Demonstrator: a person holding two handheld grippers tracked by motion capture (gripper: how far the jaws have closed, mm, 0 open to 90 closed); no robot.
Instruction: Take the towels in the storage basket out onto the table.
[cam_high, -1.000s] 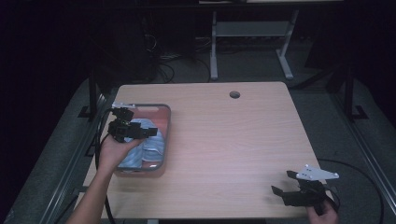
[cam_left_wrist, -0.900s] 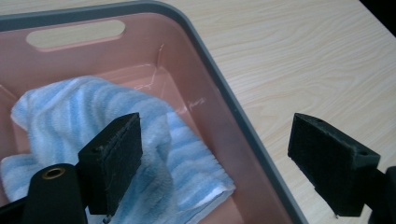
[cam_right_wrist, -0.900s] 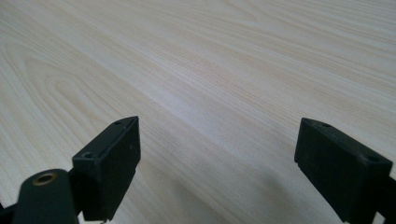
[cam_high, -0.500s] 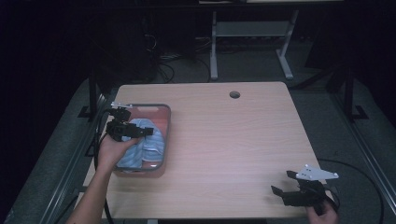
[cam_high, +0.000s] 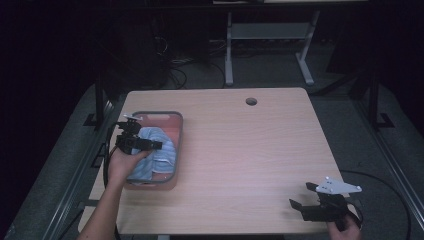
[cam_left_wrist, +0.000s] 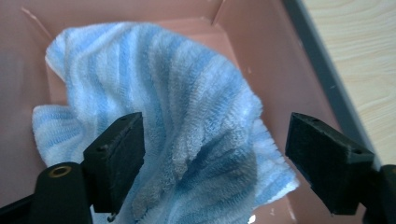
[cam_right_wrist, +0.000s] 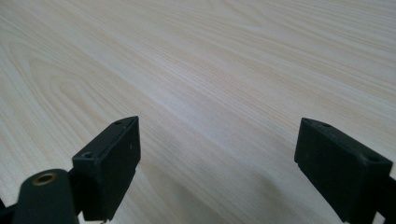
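Note:
A blue and white striped cloth (cam_high: 159, 155) (cam_left_wrist: 187, 121) lies crumpled in a pink bin (cam_high: 170, 120) (cam_left_wrist: 275, 65) with a grey rim at the table's left side. My left gripper (cam_high: 150, 145) (cam_left_wrist: 215, 154) hovers just over the cloth, jaws wide apart, with a raised fold of the cloth between them but not pinched. At the table's near right corner my right gripper (cam_high: 300, 200) (cam_right_wrist: 217, 163) is open over bare wood, nothing between its jaws.
The light wooden table (cam_high: 240, 150) has a round cable hole (cam_high: 251, 101) near its far edge. A white metal stand (cam_high: 265, 35) and cables sit on the dark floor behind. The bin's grey rim (cam_left_wrist: 322, 79) runs close to my left gripper's right jaw.
My left gripper has drawn slightly toward the near left over the bin, staying above the cloth. The right gripper has stayed put.

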